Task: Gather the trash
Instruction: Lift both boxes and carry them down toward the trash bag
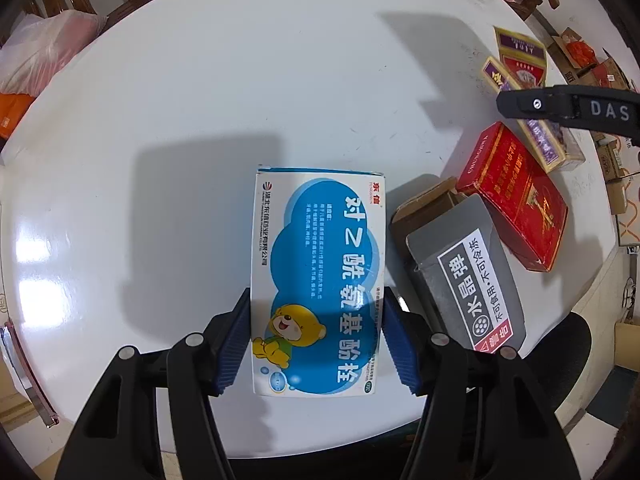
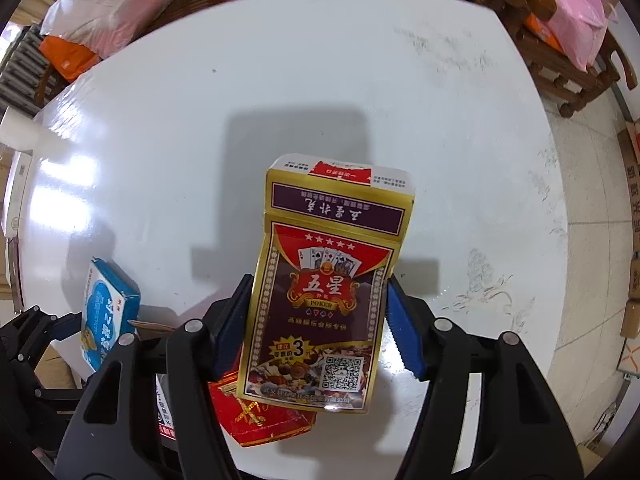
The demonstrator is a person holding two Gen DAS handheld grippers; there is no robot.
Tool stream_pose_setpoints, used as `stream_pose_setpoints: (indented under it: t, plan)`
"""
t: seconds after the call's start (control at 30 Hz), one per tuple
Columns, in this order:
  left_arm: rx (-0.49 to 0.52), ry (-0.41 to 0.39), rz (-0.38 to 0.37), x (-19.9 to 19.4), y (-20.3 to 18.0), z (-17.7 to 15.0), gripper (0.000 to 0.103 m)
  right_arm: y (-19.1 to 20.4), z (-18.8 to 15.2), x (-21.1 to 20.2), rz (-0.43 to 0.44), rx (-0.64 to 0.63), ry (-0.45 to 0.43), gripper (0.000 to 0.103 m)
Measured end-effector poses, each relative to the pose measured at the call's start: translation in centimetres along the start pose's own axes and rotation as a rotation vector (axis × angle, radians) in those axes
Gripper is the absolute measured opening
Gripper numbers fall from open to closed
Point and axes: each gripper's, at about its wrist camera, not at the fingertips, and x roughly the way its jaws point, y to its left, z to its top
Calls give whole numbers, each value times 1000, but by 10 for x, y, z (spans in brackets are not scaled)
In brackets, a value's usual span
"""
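The left gripper (image 1: 316, 340) has its blue pads pressed against both long sides of a white and blue medicine box (image 1: 318, 280), holding it above the white table (image 1: 200, 100); the box casts a shadow on the tabletop. The right gripper (image 2: 318, 324) is clamped the same way on a gold and purple card box (image 2: 324, 292) printed with playing cards, a QR code and the word POKER, also lifted clear of the table (image 2: 320, 80) with its shadow beneath.

Just right of the medicine box, the left wrist view shows a grey pouch (image 1: 468, 272) with a black and white label lying over an open brown carton (image 1: 424, 204); what is inside the carton cannot be made out. Beside them lies a red box (image 1: 516, 196), and beyond it the card box (image 1: 520, 60) appears in the grip of the right gripper's black finger (image 1: 560, 106).

The right wrist view shows the red box (image 2: 260, 416) directly under the held card box, and the medicine box (image 2: 106, 312) at the lower left in the left gripper (image 2: 86, 330). Only this view shows the scuffed, marked area of the tabletop on the right, and a tiled floor (image 2: 592, 208) past the table edge.

Both views show wooden chairs (image 2: 560, 60) behind the table, with a clear plastic bag (image 2: 108, 12) on one; the right view also shows a pink bag (image 2: 568, 4) on another.
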Motion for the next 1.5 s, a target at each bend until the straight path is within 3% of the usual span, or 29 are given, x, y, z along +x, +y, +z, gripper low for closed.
stream_pose_setpoints:
  t: [0.23, 0.5, 0.67, 0.8, 1.17, 1.5]
  plan:
    - [-12, -62, -1, -18, -13, -23, 60, 7, -11, -30, -10, -31, -59, 61]
    - [-23, -176, 9, -66, -19, -44, 60, 24, -35, -69, -12, -90, -132, 61]
    - [-19, -231, 13, -107, -28, -54, 60, 37, -60, -97, 6, -148, -184, 61]
    - [-4, -274, 23, -125, -41, -82, 60, 46, -84, -117, 25, -190, -221, 62]
    - [53, -323, 19, -141, -73, -126, 60, 73, -156, -140, 38, -294, -256, 61]
    - [74, -307, -17, -111, -87, -177, 60, 87, -221, -126, 58, -332, -220, 62]
